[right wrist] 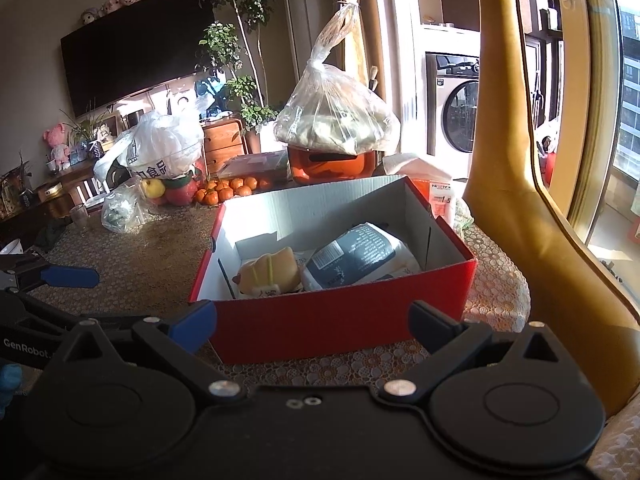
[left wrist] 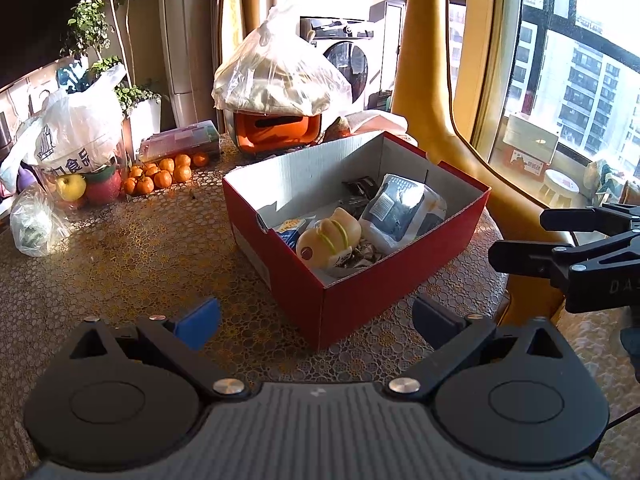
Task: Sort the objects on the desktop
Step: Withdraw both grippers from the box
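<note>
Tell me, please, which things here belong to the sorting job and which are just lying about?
Job: red box; burger-shaped toy; blue-and-white packet.
Lying about: tangerines; apples; tied plastic bag; orange appliance.

Toy (left wrist: 329, 237) and packet (left wrist: 400, 210) inside box (left wrist: 352, 312); oranges (left wrist: 164, 174) far left behind.

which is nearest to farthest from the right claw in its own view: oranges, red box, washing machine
1. red box, directly ahead of the right claw
2. oranges, behind the box, to the left
3. washing machine, far back on the right
</note>
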A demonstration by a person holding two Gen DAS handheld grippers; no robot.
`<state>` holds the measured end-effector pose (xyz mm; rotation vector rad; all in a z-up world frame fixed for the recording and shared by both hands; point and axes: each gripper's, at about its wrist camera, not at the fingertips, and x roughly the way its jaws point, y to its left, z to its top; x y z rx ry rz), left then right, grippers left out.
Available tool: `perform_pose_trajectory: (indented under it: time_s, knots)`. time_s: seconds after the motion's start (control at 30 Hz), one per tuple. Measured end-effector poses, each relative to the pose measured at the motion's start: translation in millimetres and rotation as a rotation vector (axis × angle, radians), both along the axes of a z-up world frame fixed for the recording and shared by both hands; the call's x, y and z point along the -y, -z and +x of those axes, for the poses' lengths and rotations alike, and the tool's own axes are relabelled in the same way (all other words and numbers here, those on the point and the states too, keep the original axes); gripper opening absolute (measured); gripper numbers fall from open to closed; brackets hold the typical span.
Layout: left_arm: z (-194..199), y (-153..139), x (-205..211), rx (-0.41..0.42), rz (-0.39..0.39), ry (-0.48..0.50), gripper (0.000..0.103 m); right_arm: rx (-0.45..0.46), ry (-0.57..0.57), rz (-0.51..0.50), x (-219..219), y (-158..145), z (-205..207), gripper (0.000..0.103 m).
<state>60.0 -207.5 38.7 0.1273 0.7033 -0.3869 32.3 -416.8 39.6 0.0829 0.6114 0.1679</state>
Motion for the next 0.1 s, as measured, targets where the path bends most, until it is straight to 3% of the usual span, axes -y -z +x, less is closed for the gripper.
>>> perform_pose_trajectory:
  time_s: [0.1]
  knots:
    - [-3.1, -1.3, -0.6, -0.002, -0.018, 0.022, 0.102, -0.008, 0.010, 0.000, 0.0, 1.3, -0.4, 0.103]
